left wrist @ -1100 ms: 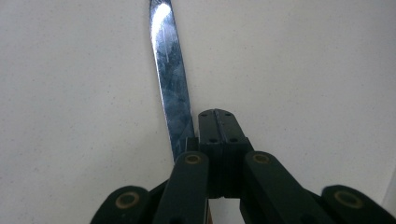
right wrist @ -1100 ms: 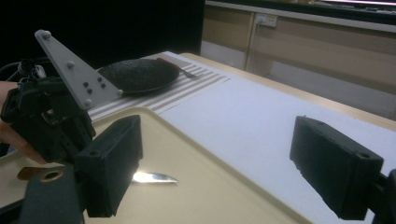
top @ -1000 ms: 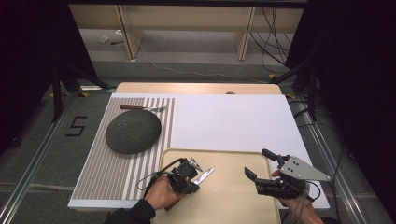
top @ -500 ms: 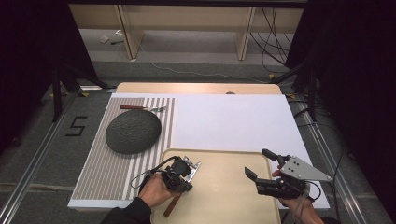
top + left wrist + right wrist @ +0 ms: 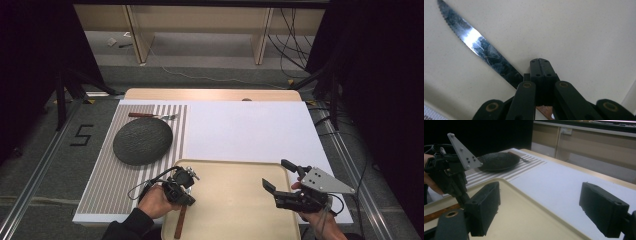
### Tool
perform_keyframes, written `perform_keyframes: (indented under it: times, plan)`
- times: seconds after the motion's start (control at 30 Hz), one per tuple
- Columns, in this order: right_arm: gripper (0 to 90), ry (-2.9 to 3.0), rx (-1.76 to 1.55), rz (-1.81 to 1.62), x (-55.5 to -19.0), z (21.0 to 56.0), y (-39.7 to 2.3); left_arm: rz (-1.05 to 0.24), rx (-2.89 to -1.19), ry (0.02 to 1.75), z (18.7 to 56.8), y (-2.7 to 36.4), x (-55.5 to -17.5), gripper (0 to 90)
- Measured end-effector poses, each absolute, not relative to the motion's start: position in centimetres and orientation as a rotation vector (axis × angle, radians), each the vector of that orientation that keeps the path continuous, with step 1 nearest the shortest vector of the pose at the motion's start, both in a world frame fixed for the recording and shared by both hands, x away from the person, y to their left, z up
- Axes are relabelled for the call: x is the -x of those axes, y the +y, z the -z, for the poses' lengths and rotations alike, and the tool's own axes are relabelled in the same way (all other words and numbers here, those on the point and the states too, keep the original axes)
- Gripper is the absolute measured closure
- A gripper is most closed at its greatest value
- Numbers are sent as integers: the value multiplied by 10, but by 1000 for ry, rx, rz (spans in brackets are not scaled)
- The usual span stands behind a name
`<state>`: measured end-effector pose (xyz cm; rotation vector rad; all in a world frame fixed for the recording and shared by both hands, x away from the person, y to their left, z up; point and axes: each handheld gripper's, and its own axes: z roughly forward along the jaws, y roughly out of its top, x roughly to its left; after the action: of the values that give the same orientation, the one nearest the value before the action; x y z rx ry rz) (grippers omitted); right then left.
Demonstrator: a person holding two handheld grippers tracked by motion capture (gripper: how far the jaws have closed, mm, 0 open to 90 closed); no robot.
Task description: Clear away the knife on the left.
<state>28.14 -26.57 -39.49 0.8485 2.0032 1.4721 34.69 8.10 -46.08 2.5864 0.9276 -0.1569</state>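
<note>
The left hand-held gripper point(image 5: 184, 189) sits over the left edge of the beige tray point(image 5: 235, 220), its jaws clamped together on a knife point(image 5: 180, 222). In the left gripper view the serrated blade point(image 5: 480, 48) runs up and to the left from the closed jaws, lying low over the tray's floor, and a bit of brown wood shows under them. From the high view the wooden handle points toward the near rim of the tray, close to its left wall.

The right hand-held gripper point(image 5: 280, 186) hangs over the tray's right side with its jaws wide apart and nothing between them. Between the two grippers the tray floor is bare, leaving open room across its middle.

Beyond the tray lies a white sheet point(image 5: 250, 132) with a wide bare stretch, reaching to the desk's point(image 5: 210, 94) far edge. To the left is a striped mat point(image 5: 107, 180), which carries a dark round plate point(image 5: 142, 141). A fork point(image 5: 152, 115) lies just behind it near the mat's far edge. The plate stands well apart from the left gripper.
</note>
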Motion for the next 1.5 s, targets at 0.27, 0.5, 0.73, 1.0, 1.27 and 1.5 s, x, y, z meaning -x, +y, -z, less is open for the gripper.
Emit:
perform_keyframes:
  times: [0.27,0.5,0.73,1.0,1.27,1.5]
  plan:
    - [180,2000,-859,-1479,-282,395,-268,185,-2594,940,461,91,-350,895]
    - [180,1995,-861,-1490,-282,395,-269,197,-2593,959,461,97,-351,896]
    - [180,1998,-857,-1488,-282,394,-268,173,-2620,959,460,103,-350,896]
    - [180,2002,-854,-1486,-282,394,-266,166,-2601,975,460,108,-352,895]
    - [180,2001,-854,-1488,-282,394,-267,169,-2486,939,452,103,-349,686]
    - [181,1999,-855,-1488,-282,394,-267,119,-2382,956,445,106,-350,499]
